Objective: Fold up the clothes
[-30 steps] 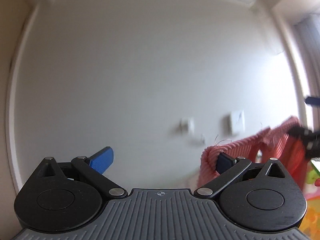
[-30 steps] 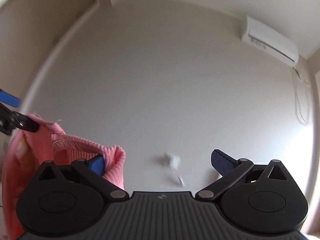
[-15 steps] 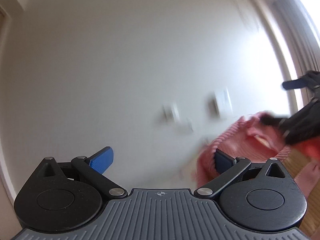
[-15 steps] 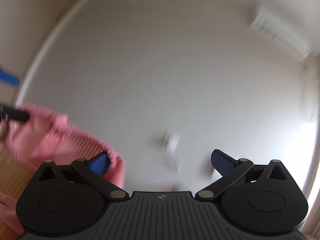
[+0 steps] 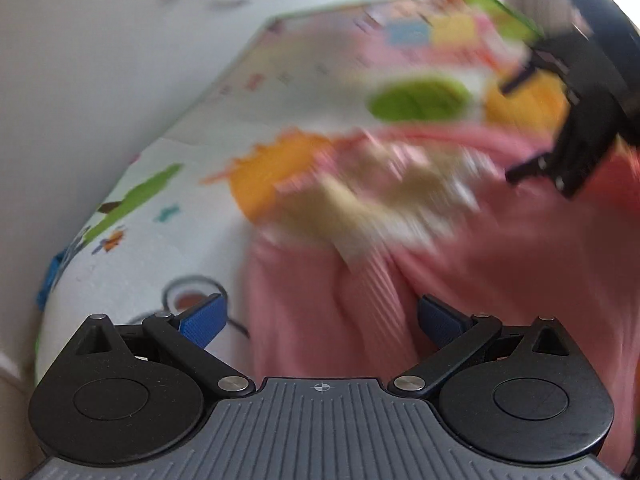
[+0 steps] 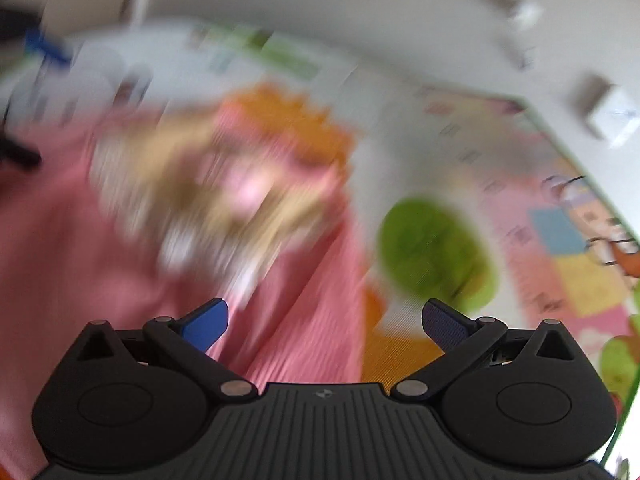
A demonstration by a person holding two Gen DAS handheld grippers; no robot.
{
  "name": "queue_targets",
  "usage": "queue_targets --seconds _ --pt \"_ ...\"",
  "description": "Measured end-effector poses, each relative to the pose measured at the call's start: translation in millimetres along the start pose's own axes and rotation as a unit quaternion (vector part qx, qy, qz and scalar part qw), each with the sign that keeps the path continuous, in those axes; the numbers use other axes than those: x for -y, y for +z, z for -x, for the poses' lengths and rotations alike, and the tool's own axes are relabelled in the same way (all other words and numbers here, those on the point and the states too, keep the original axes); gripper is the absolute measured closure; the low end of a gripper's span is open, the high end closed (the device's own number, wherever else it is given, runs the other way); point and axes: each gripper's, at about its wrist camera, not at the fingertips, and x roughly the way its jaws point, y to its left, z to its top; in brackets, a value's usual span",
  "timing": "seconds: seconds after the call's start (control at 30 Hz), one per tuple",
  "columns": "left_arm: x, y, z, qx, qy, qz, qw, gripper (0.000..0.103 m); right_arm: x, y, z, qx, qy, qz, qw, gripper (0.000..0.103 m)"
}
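Observation:
A pink ribbed garment (image 5: 460, 280) with a blurred tan and white print lies spread on a colourful play mat (image 5: 168, 216). My left gripper (image 5: 320, 320) is open, its blue pads wide apart over the garment's near left part, holding nothing. The right gripper's black body shows at the upper right of the left wrist view (image 5: 568, 152). In the right wrist view the garment (image 6: 80, 264) fills the left side and my right gripper (image 6: 324, 320) is open over its right edge and the mat (image 6: 560, 248). Both views are motion-blurred.
A white wall (image 5: 80, 80) borders the mat on the left, with wall sockets (image 6: 612, 120) near the mat's far edge. The mat carries green, orange and yellow patches. A blue item (image 5: 48, 280) sits at the mat's left edge.
Both grippers have swung down from facing the wall to facing the mat. The garment, held up between them before, now lies on the mat, and both grippers have let go of it.

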Motion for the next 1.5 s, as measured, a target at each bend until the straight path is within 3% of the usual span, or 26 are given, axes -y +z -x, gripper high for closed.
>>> queue_targets --seconds 0.03,0.07,0.1,0.13,0.2,0.23,0.27,0.3,0.37,0.43,0.53,0.57,0.67,0.73,0.83,0.9,1.0,1.2,1.27,1.37,1.47,1.5 --pt "9.4 -6.3 0.0 -0.006 0.006 -0.018 0.9998 0.0 -5.0 -7.7 0.3 -0.015 -0.006 0.028 0.999 0.0" --pt "12.5 -11.4 2.9 -0.008 0.011 -0.029 0.9995 0.0 0.5 -14.1 2.7 -0.021 -0.045 0.057 0.997 0.0" --pt "14.1 -15.4 5.0 -0.01 0.013 -0.034 0.9993 0.0 11.2 -15.5 -2.3 -0.027 -0.119 0.076 0.99 0.0" --pt "12.8 -17.5 5.6 -0.012 0.01 -0.028 0.9995 0.0 21.9 -16.8 -7.3 -0.032 -0.191 0.094 0.976 0.0" --pt "10.0 -22.2 7.2 -0.015 0.006 -0.016 0.9997 0.0 47.3 -20.0 -18.0 -0.038 -0.337 0.106 0.935 0.0" --pt "8.7 -25.2 9.6 -0.015 0.01 -0.011 0.9998 0.0 59.2 -20.6 -20.6 -0.036 -0.395 0.098 0.913 0.0" --pt "7.8 -26.7 12.0 -0.014 0.013 -0.007 0.9998 0.0 66.2 -18.6 -15.6 -0.024 -0.414 0.073 0.907 0.0" --pt "6.7 -26.8 14.3 -0.011 0.015 -0.004 0.9998 0.0 71.1 -16.8 -9.6 -0.011 -0.42 0.046 0.907 0.0" --pt "6.5 -24.7 20.3 -0.004 0.013 -0.005 0.9999 0.0 69.5 -14.2 8.5 0.026 -0.356 -0.023 0.934 0.0" --pt "10.9 -22.9 24.3 0.002 0.007 -0.023 0.9997 0.0 66.9 -13.4 27.4 0.061 -0.292 -0.086 0.951 0.0" --pt "21.1 -24.4 16.3 -0.017 0.014 -0.079 0.9966 0.0 54.7 -28.8 59.9 0.084 -0.238 -0.112 0.961 0.0" --pt "22.1 -25.5 11.5 -0.025 0.036 -0.103 0.9937 0.0 51.1 -30.1 67.6 0.089 -0.233 -0.112 0.962 0.0" --pt "-3.2 -21.1 -2.2 -0.029 0.16 -0.144 0.9762 0.0 57.2 -36.9 87.7 0.105 -0.228 -0.116 0.961 0.0" --pt "-47.6 -7.7 -5.9 -0.021 0.241 -0.085 0.9664 0.0 67.3 -41.5 106.5 0.116 -0.232 -0.124 0.958 0.0" --pt "-108.6 4.5 6.5 0.013 0.277 0.067 0.9584 0.0 74.1 -52.7 147.9 0.128 -0.233 -0.138 0.954 0.0" --pt "-126.4 1.8 21.6 0.038 0.245 0.144 0.9579 0.0 65.4 -63.4 156.9 0.126 -0.209 -0.137 0.96 0.0" --pt "-113.1 -13.8 47.2 0.072 0.159 0.176 0.9687 0.0 45.0 -84.7 166.6 0.115 -0.159 -0.114 0.974 0.0" --pt "-34.4 -37.0 69.2 0.054 0.019 0.091 0.9942 0.0 0.1 -110.9 157.8 0.083 -0.108 -0.083 0.987 0.0" --pt "-11.6 -37.5 66.2 0.046 -0.01 0.066 0.9967 0.0 0.0 -106.4 152.3 0.083 -0.112 -0.103 0.985 0.0" --pt "2.6 -29.9 50.2 0.04 -0.044 0.071 0.9957 0.0 18.1 -87.9 138.7 0.079 -0.145 -0.149 0.975 0.0" --pt "7.6 -22.4 27.6 0.031 -0.087 0.108 0.9899 0.0 39.2 -68.5 102.9 0.031 -0.205 -0.141 0.968 0.0" --pt "9.5 -20.6 20.6 0.027 -0.101 0.117 0.9876 0.0 49.4 -65.3 89.5 0.01 -0.204 -0.135 0.97 0.0"
